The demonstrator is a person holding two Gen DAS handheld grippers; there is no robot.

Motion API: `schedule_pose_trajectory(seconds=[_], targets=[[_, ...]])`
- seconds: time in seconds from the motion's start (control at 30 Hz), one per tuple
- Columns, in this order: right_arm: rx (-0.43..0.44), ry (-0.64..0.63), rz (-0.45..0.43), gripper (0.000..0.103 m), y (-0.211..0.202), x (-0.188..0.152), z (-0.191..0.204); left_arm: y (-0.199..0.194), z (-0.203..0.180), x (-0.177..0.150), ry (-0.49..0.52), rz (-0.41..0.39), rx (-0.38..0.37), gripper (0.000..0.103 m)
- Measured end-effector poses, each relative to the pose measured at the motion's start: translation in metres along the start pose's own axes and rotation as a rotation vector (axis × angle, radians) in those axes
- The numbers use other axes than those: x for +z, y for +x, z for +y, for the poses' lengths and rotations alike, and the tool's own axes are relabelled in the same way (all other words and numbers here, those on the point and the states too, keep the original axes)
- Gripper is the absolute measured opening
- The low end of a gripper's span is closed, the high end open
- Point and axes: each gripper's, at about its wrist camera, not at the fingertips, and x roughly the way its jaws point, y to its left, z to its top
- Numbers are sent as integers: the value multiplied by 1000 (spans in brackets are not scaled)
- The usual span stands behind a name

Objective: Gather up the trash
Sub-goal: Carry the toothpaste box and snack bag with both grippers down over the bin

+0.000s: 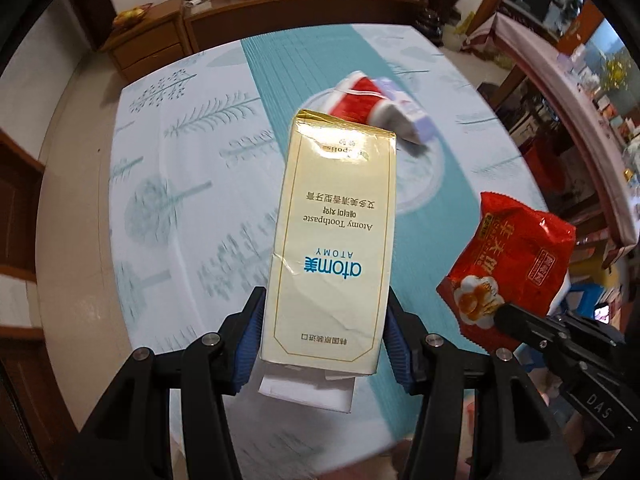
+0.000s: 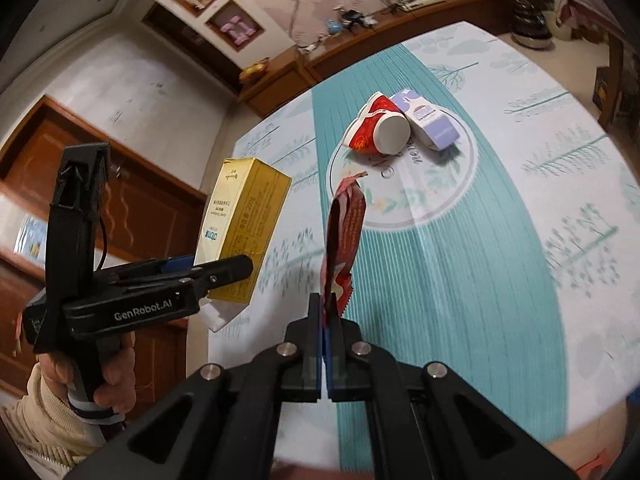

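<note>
Clamping cream-and-gold cardboard toothpaste box [image 1: 332, 248] by its sides: left gripper [image 1: 324, 344], box held above table. Right gripper [image 2: 325, 320] pinched tight on red crinkled plastic snack wrapper [image 2: 342, 236], also aloft. Red paper cup [image 2: 376, 126] on its side, touching lavender carton [image 2: 430, 120], both resting on round printed mat [image 2: 436, 196] atop teal-patterned tablecloth [image 2: 500, 280].

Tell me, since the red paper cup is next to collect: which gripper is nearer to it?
Hard to call; perhaps the right. The right gripper, shut on the red wrapper, and the left gripper, holding the toothpaste box, both hang well short of the red paper cup.
</note>
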Motion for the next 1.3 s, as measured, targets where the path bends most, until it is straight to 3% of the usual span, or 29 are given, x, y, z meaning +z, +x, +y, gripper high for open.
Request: schedule_pose_trajectory(seconds=[0.4, 0.73, 1.03, 1.3], targets=[[54, -140, 19, 0, -121, -106, -44, -82, -121, -136, -80, -89, 40, 53], [95, -123, 68, 0, -166, -166, -82, -104, -183, -210, -22, -31, 82, 53], [91, -44, 153, 0, -145, -209, -107, -55, -197, -251, 8, 113, 56, 53], [34, 60, 288, 0, -63, -260, -152, 52, -186, -289, -11, 240, 14, 53]])
